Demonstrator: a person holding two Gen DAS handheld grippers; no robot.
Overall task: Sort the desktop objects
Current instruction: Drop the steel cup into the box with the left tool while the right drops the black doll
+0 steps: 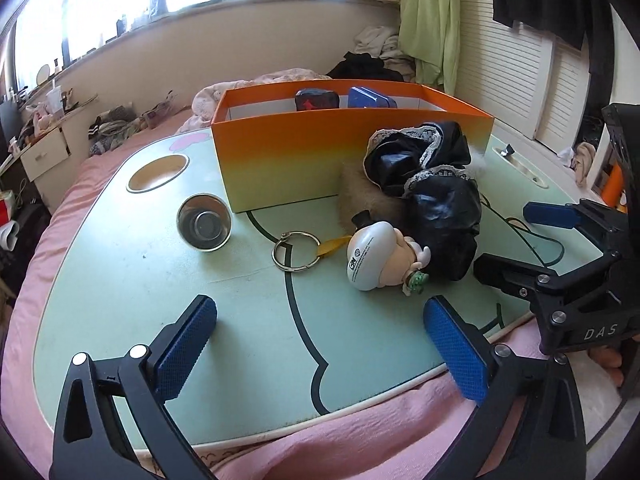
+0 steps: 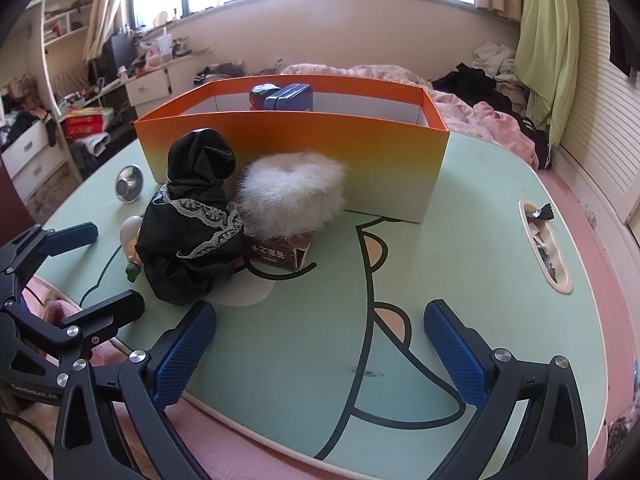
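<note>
Both your grippers hovered wide and empty over the near table edge [image 1: 120,320]; left gripper [image 1: 320,344] sat nearer the doll keychain [image 1: 376,256], lying ahead-right, ring [image 1: 296,250] pointing left; right gripper [image 2: 320,348] faced the fluffy white thing [image 2: 292,196]; orange box [image 1: 280,152] stood behind.

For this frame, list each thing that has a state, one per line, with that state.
Left gripper: jaws open, empty.
Right gripper: jaws open, empty.
Orange open-top cardboard box: upright, holds two dark items.
Small shiny metal cup: upright, looks empty.
Grey-headed doll keychain: lying on the table.
White fluffy fur piece: resting on a small brown carton.
Black lace-trimmed cloth: crumpled.
</note>
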